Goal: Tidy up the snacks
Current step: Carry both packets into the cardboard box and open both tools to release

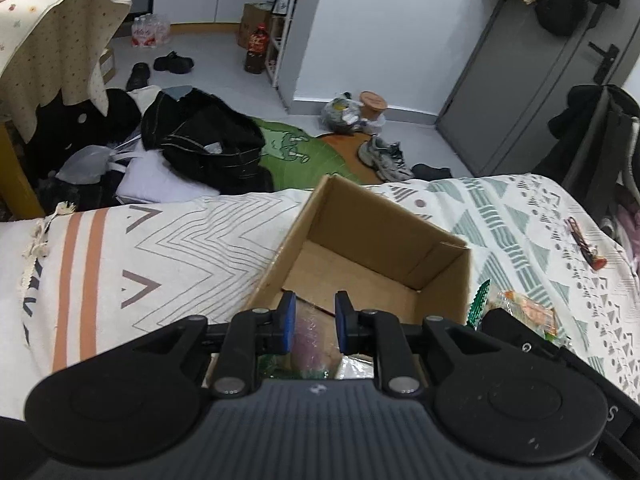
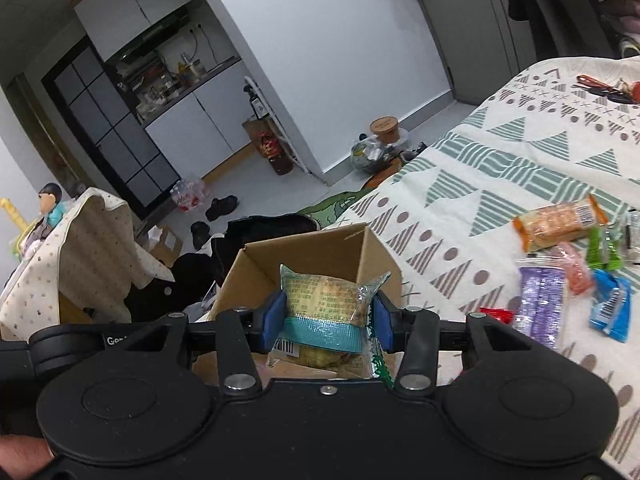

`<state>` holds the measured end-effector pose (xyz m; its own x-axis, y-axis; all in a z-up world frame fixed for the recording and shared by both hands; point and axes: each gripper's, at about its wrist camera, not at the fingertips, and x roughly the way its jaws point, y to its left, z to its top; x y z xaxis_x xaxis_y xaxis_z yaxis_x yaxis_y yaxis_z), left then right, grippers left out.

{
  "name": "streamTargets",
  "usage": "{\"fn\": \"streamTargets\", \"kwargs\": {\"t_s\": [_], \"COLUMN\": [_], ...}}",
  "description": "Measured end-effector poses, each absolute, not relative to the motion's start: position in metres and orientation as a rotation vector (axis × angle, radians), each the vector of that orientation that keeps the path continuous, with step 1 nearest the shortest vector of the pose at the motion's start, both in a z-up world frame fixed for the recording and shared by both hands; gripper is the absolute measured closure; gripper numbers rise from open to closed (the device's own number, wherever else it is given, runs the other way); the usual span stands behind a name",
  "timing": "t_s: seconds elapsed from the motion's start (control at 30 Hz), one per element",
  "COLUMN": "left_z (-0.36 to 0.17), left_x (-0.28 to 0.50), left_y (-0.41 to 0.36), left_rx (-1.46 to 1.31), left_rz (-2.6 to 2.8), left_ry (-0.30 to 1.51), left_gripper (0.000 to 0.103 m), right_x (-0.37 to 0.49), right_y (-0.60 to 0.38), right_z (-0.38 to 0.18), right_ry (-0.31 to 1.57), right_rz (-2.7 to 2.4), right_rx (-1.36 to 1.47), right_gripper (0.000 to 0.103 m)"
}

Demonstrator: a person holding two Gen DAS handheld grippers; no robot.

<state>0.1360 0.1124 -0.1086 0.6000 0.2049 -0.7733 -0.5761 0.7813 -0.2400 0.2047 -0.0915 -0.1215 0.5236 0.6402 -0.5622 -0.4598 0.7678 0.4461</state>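
Observation:
An open cardboard box sits on the patterned bedspread. My left gripper hangs over the box's near end, jaws narrow, holding a clear packet with purplish filling. My right gripper is shut on a green and teal wrapped pastry, held above the box's near edge. Loose snacks lie on the bed to the right: an orange packet, purple packets, a blue packet, and green ones. Wrappers at the box's near end are mostly hidden by the left gripper.
Keys lie farther back on the bedspread. Beyond the bed's edge the floor holds a black bag, shoes and a green rug. A cloth-covered table stands at the left.

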Motion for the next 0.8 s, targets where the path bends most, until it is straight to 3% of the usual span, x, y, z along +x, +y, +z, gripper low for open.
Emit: {"fn": "streamTargets", "kwargs": {"t_s": [0.2,0.3,0.47,0.63,0.8], "left_z": [-0.106,-0.108,-0.108,-0.101,-0.093], "left_x": [0.137,0.136,0.134,0.134,0.135], "left_y": [0.118,0.118,0.116,0.106,0.09], "left_rx": [-0.51,-0.511,-0.508,-0.475,-0.433], "left_rz": [0.488,0.498,0.523,0.531,0.52], "left_ry": [0.815,0.829,0.841,0.832,0.83], "left_gripper": [0.08,0.073,0.051,0.027,0.02], "right_x": [0.208,0.206,0.205,0.204,0.201], "right_y": [-0.079,-0.076,-0.085,-0.105,-0.125], "right_z": [-0.126,-0.128,-0.126,-0.116,-0.108], "right_ry": [0.786,0.8,0.809,0.797,0.782], "right_rz": [0.696,0.714,0.704,0.656,0.62], "right_rx": [0.251,0.234,0.243,0.254,0.254], "right_gripper": [0.057,0.05,0.041,0.025,0.017]}}
